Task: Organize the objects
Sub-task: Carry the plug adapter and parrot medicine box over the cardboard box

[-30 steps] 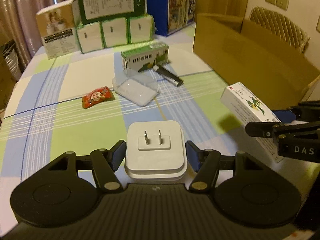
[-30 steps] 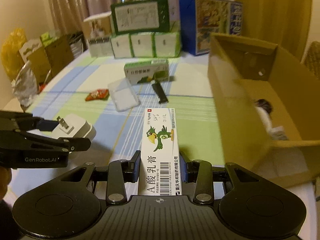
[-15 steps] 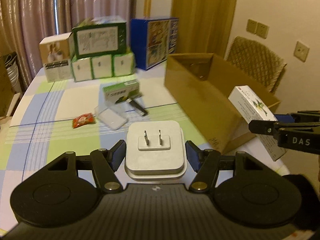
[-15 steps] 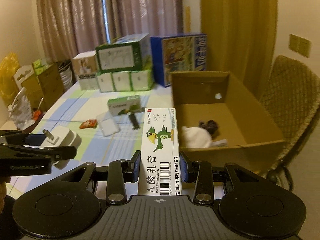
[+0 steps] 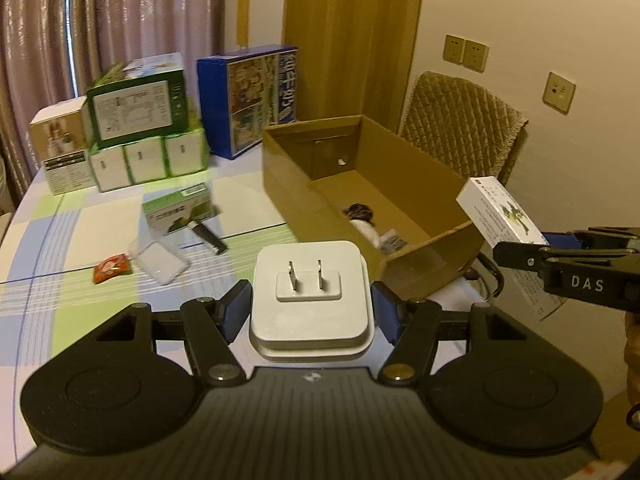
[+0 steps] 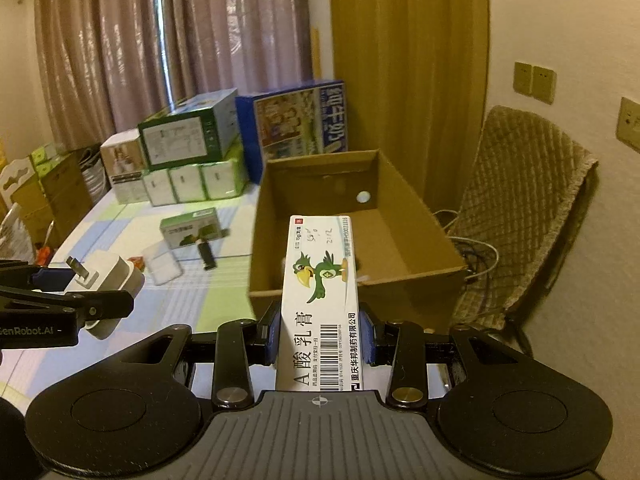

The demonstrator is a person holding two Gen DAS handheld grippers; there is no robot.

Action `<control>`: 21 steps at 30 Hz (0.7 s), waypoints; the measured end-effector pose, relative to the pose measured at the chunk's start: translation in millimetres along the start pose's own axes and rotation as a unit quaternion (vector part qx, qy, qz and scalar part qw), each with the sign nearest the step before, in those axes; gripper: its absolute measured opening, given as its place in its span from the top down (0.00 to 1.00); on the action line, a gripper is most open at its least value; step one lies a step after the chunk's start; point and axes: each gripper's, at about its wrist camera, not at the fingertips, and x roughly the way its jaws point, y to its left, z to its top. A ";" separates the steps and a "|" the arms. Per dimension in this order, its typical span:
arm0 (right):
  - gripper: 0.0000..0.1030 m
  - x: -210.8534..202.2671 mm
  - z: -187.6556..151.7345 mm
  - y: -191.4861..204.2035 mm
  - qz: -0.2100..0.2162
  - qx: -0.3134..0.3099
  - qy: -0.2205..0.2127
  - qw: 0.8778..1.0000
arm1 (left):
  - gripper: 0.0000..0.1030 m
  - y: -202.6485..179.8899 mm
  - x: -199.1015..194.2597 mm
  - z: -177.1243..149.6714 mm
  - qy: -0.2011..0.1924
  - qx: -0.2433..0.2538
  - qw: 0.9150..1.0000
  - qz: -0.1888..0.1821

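A white plug adapter [image 5: 310, 300] is clamped in the left gripper [image 5: 311, 312], 2 prongs facing far. A parrot-printed ointment box [image 6: 320, 300] is clamped in the right gripper [image 6: 319, 334], raised before the open cardboard box's [image 6: 416, 240] near rim.

The open cardboard box [image 6: 356, 216] is sitting at frame centre, its top unobstructed; its near wall is rising between the held ointment carton [image 6: 320, 300] and the interior. A small dark item and white items [image 5: 370, 226] are occupying the near floor of the box. At left, the checked tablecloth [image 5: 80, 240] is offering free passage around the green carton [image 5: 178, 210], clear case [image 5: 158, 256] and red packet [image 5: 113, 267]. Stacked boxes [image 5: 140, 140] are blocking the upper left; a chair [image 6: 520, 208] is flanking the right.
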 end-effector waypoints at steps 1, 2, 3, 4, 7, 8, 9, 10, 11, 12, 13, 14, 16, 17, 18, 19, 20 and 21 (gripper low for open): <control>0.66 -0.8 1.4 -4.0 -0.001 0.001 -0.001 1.000 | 0.42 -4.3 2.2 3.5 0.000 0.001 1.000 -0.003; 0.66 -1.0 2.8 -8.2 -0.002 0.001 -0.002 1.000 | 0.42 -8.4 4.7 6.9 0.000 0.003 1.000 -0.005; 0.66 -1.0 4.8 -12.0 -0.002 0.001 -0.002 1.000 | 0.42 -11.8 7.1 9.8 0.000 0.004 1.000 -0.007; 0.66 -0.9 6.8 -16.0 -0.002 0.002 -0.003 1.000 | 0.42 -15.8 9.9 13.9 -0.001 0.006 1.000 -0.009; 0.66 2.9 14.8 -27.3 -0.001 0.003 -0.004 1.000 | 0.42 -28.3 20.5 27.3 -0.004 0.015 1.000 -0.015; 0.66 4.6 18.1 -31.6 -0.002 0.003 -0.004 1.000 | 0.42 -33.0 24.9 32.5 -0.004 0.018 1.000 -0.017; 0.66 7.5 21.2 -35.4 -0.003 0.003 -0.004 1.000 | 0.42 -36.8 28.8 36.9 -0.005 0.021 1.000 -0.019; 0.66 9.9 24.3 -39.5 -0.004 0.002 -0.004 1.000 | 0.42 -40.6 33.1 41.3 -0.006 0.024 1.000 -0.020; 0.66 12.1 27.8 -44.0 -0.006 0.002 -0.005 1.000 | 0.42 -43.4 37.1 45.0 -0.006 0.025 0.999 -0.021; 0.66 14.2 30.7 -48.1 -0.008 0.001 -0.005 1.000 | 0.42 -46.3 41.0 48.7 -0.006 0.027 0.999 -0.023; 0.66 16.8 32.9 -51.5 -0.009 0.001 -0.006 1.000 | 0.42 -49.1 45.0 52.3 -0.005 0.028 0.999 -0.025; 0.66 19.2 36.2 -55.4 -0.009 0.002 -0.006 1.000 | 0.42 -51.8 49.5 56.2 -0.005 0.029 0.999 -0.026; 0.66 24.7 41.0 -62.3 -0.009 0.003 -0.006 1.000 | 0.42 -55.8 56.8 61.6 -0.004 0.031 0.999 -0.027; 0.66 27.5 43.5 -65.4 -0.009 0.004 -0.006 1.000 | 0.42 -57.4 61.0 64.7 -0.003 0.031 0.999 -0.027; 0.66 30.5 45.4 -68.3 -0.009 0.004 -0.006 1.000 | 0.42 -58.7 64.7 67.6 -0.003 0.032 0.999 -0.026; 0.66 33.8 47.4 -71.4 -0.009 0.006 -0.006 1.000 | 0.42 -60.3 68.4 70.0 -0.002 0.034 0.999 -0.026; 0.66 37.1 49.1 -74.3 -0.008 0.008 -0.005 1.000 | 0.42 -61.6 72.4 72.5 -0.001 0.036 0.999 -0.026; 0.66 40.1 51.0 -77.2 -0.008 0.011 -0.004 1.000 | 0.42 -62.6 76.2 74.6 -0.001 0.037 0.999 -0.026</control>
